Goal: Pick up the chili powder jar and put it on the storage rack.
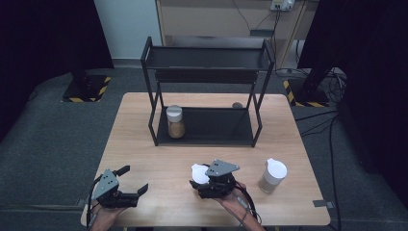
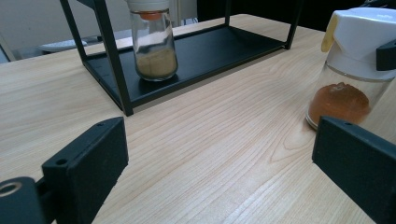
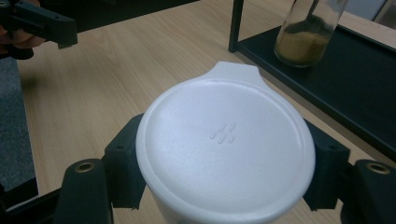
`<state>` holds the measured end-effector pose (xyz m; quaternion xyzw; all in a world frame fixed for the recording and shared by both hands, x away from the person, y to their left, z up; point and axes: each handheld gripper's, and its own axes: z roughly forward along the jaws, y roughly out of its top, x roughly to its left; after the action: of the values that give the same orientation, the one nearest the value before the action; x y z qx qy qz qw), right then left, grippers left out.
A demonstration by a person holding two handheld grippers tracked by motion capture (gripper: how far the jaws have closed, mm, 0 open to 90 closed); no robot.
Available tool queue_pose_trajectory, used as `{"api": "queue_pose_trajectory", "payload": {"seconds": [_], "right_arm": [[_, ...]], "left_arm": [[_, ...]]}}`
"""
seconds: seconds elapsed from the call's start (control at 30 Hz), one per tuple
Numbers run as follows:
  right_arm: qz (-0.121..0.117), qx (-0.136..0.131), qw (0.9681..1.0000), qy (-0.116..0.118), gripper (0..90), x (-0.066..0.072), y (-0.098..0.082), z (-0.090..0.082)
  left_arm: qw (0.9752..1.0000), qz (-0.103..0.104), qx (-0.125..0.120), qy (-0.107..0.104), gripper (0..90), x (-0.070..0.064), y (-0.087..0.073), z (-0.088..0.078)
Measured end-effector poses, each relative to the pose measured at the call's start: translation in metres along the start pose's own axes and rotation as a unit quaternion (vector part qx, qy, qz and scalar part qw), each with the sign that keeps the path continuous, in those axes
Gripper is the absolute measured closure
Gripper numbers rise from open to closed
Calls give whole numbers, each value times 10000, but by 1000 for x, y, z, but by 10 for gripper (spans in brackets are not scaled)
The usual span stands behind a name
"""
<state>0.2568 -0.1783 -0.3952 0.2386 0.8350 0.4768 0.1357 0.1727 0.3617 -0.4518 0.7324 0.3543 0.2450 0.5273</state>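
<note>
The jar with the orange powder (image 2: 340, 100), capped by a white flip-top lid (image 3: 226, 144), stands upright on the wooden surface (image 1: 159, 159) near the person's edge, a little right of the middle and well in front of the black two-tier rack (image 1: 207, 91). Its long axis runs straight up, and the right hand-held gripper (image 1: 208, 185) sits right at it: in the right gripper view the two black jaws flank the cap on either side, pressed against the jar just under the lid, so the grip is across the jar's width with the lid's tab pointing away toward the rack. That gripper is clamped on the jar; whether the jar's base rests on the surface or is a touch clear of it I cannot tell. From the jar, the rack's lower shelf (image 1: 216, 127) lies ahead and slightly to the left, and a second jar of tan powder (image 1: 175, 122) already stands at that shelf's left end, so any move toward the rack has free shelf to the right of it. A third jar with a white lid (image 1: 273, 175) stands on the surface just to the right of the held one, near but apart. The left hand-held gripper (image 1: 131, 182) lies low at the near left of the surface, well apart from the jar, its jaws spread wide with nothing between them, pointing across toward the held jar. The right hand is plainly the nearer one and has the jar in hand.
</note>
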Motion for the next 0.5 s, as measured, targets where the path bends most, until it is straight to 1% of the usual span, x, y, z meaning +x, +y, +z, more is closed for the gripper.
{"api": "queue_pose_trajectory", "payload": {"seconds": [0.17, 0.23, 0.37, 0.5], "right_arm": [[-105, 74, 9999, 29, 310, -2, 4, -1], [-134, 64, 9999, 46, 310, -4, 4, -2], [-158, 9, 9997, 159, 311, -10, 6, -5], [-281, -26, 9993, 264, 311, -15, 11, -8]], "left_arm": [[10000, 5, 10, -2, 29, 0, 0, 0], [10000, 6, 9, -3, 29, 0, 0, 0], [10000, 6, 12, -7, 29, 0, 0, 0], [10000, 6, 15, -15, 29, 0, 0, 1]]}}
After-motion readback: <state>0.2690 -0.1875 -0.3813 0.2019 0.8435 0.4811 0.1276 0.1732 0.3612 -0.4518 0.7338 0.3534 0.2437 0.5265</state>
